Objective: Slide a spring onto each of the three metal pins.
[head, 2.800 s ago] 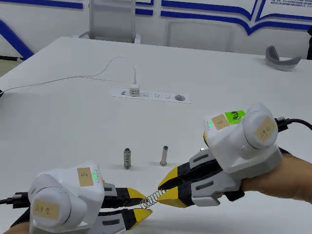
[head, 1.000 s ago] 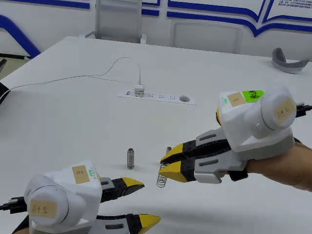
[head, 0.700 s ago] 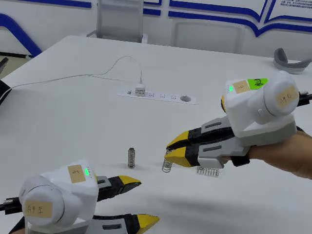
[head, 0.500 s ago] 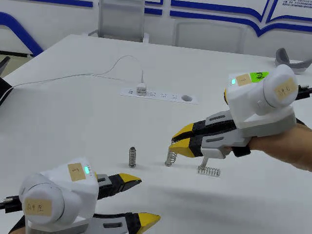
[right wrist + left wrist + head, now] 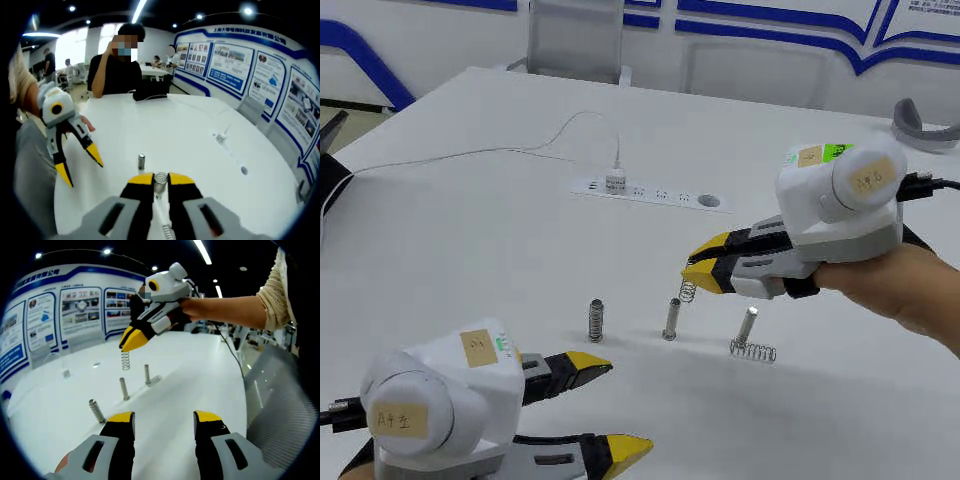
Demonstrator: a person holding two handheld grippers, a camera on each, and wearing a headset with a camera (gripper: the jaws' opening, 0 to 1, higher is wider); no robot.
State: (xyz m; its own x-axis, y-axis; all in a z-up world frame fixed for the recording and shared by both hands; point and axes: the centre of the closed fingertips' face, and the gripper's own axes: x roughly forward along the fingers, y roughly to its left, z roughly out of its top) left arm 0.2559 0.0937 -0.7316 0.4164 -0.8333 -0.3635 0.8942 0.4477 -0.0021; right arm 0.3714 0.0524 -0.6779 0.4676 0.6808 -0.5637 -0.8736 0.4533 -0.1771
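Our right tool (image 5: 698,272) is clenched on a spring (image 5: 687,290), which hangs from it in the air just above the top of the middle pin (image 5: 671,318), apart from it. Our left tool (image 5: 618,405) is released, jaws spread and grasping nothing, held low over the worktop (image 5: 470,230) near us. In the head view the left pin (image 5: 595,303) wears a second spring (image 5: 595,323), and a third spring (image 5: 752,350) lies flat on the worktop at the foot of the bare right pin (image 5: 747,325).
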